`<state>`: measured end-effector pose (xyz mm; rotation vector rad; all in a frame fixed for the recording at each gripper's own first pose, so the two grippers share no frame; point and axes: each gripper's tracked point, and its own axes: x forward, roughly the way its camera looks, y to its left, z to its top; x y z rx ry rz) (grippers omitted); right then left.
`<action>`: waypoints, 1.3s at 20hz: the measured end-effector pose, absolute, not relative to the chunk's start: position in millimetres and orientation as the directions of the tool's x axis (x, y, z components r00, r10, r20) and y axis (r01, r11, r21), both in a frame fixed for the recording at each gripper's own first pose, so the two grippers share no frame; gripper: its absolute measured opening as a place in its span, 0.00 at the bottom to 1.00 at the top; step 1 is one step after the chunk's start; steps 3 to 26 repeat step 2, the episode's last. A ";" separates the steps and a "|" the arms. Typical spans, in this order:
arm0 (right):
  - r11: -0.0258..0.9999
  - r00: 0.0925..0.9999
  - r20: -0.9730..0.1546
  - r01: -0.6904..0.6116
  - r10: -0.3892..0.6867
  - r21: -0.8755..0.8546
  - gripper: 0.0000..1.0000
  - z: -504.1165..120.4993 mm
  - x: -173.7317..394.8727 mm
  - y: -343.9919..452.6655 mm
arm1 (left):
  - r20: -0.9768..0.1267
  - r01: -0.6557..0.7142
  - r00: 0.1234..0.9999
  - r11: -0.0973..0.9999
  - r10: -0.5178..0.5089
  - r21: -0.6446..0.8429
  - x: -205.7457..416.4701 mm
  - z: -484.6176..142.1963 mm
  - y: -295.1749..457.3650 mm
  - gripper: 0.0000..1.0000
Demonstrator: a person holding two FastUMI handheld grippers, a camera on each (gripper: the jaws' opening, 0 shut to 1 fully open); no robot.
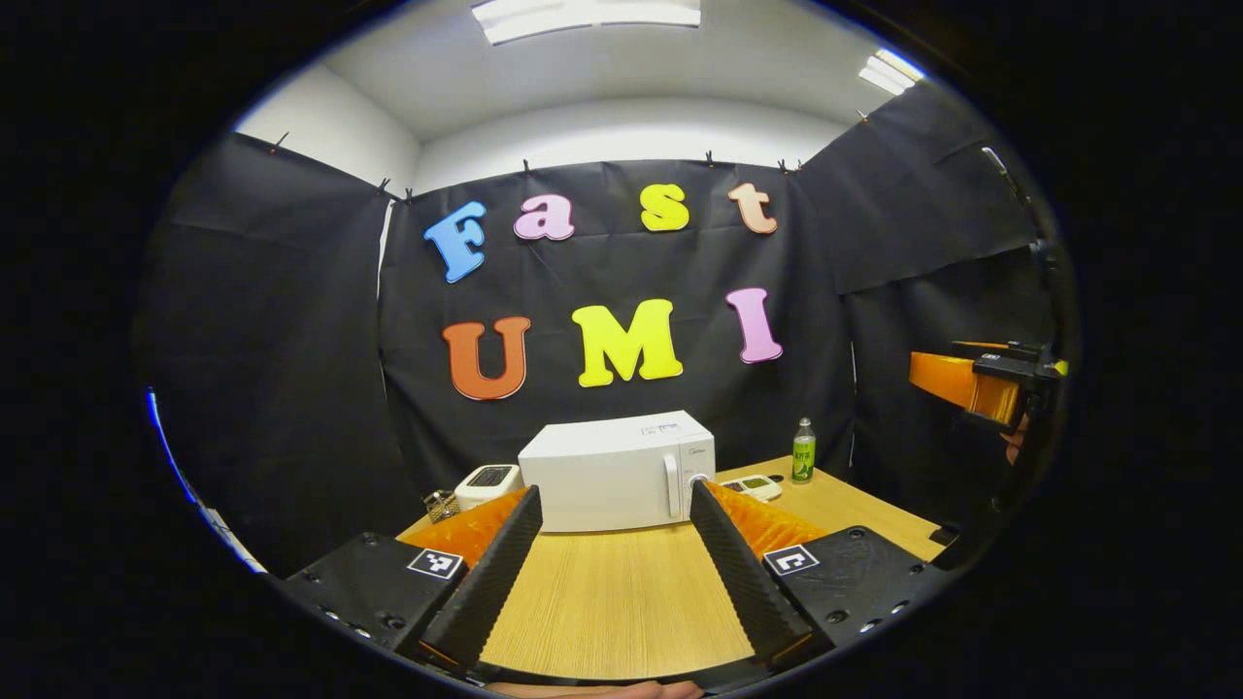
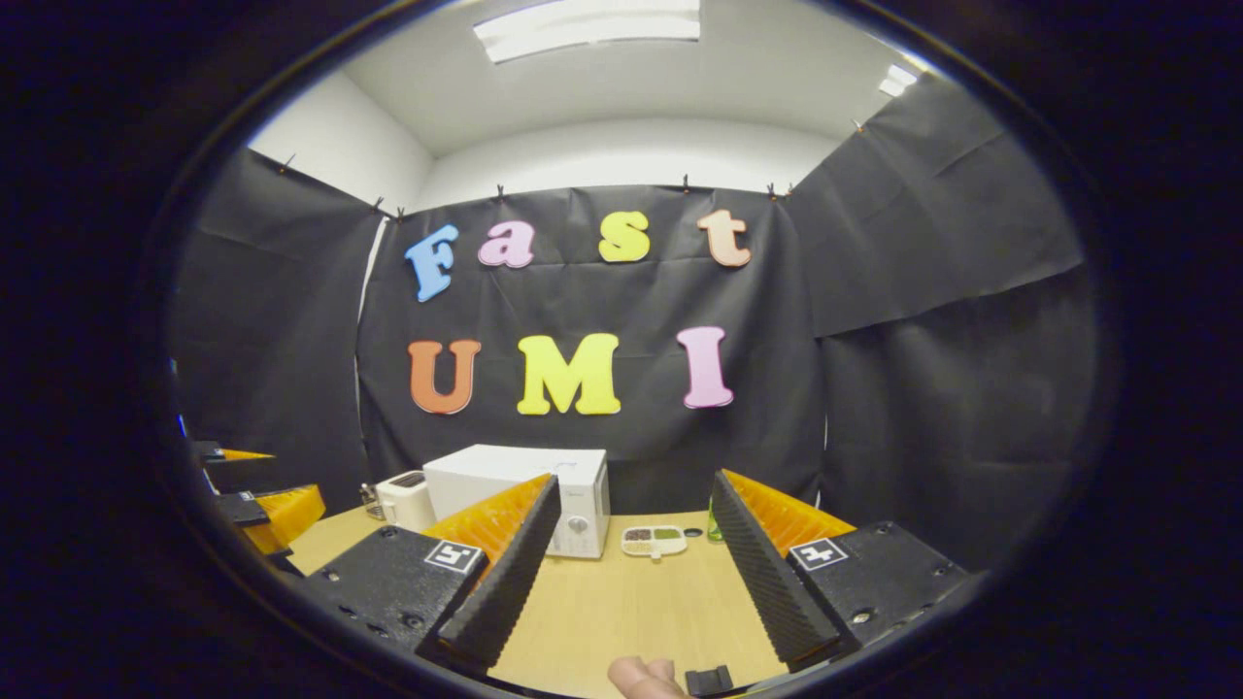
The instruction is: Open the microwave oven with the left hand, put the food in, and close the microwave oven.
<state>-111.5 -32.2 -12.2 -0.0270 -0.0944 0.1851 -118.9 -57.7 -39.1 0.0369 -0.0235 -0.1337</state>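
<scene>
Microwave: the white microwave oven [image 1: 618,471] sits shut at the far side of the wooden table [image 1: 621,602], well apart from both tools.
Handling: I judge it heavy and rigid; the door should swing if pulled by the upright handle [image 1: 672,485] beside the knob.
Food: a small compartment tray [image 2: 654,540] lies just right of the oven; likely light, and better kept level.
Left gripper [image 1: 615,510]: fingers spread wide, empty.
Right gripper [image 2: 636,505]: likewise apart, holding nothing.
Room: a green bottle [image 1: 803,451], a white toaster [image 2: 406,499], black cloth walls.
</scene>
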 end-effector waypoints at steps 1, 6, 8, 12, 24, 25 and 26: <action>0.984 0.979 0.094 -0.177 0.179 -0.032 1.00 -11.8 -112.1 -34.2 | 0.024 0.128 0.991 0.991 -0.129 0.037 -118.7 -38.5 -54.7 0.96; 0.985 0.980 0.098 -0.169 0.171 -0.031 0.90 -11.0 -113.0 -36.9 | 0.023 0.118 0.993 0.992 -0.119 0.036 -118.6 -37.9 -51.7 0.96; 0.985 0.980 0.098 -0.169 0.171 -0.031 0.90 -11.0 -113.0 -36.9 | 0.023 0.118 0.993 0.992 -0.119 0.036 -118.6 -37.9 -51.7 0.96; 0.985 0.980 0.098 -0.169 0.171 -0.031 0.90 -11.0 -113.0 -36.9 | 0.023 0.118 0.993 0.992 -0.119 0.036 -118.6 -37.9 -51.7 0.96; 0.985 0.980 0.098 -0.169 0.171 -0.031 0.90 -11.0 -113.0 -36.9 | 0.023 0.118 0.993 0.992 -0.119 0.036 -118.6 -37.9 -51.7 0.96; 0.985 0.980 0.098 -0.169 0.171 -0.031 0.90 -11.0 -113.0 -36.9 | 0.023 0.118 0.993 0.992 -0.119 0.036 -118.6 -37.9 -51.7 0.96; 0.985 0.980 0.098 -0.169 0.171 -0.031 0.90 -11.0 -113.0 -36.9 | 0.023 0.118 0.993 0.992 -0.119 0.036 -118.6 -37.9 -51.7 0.96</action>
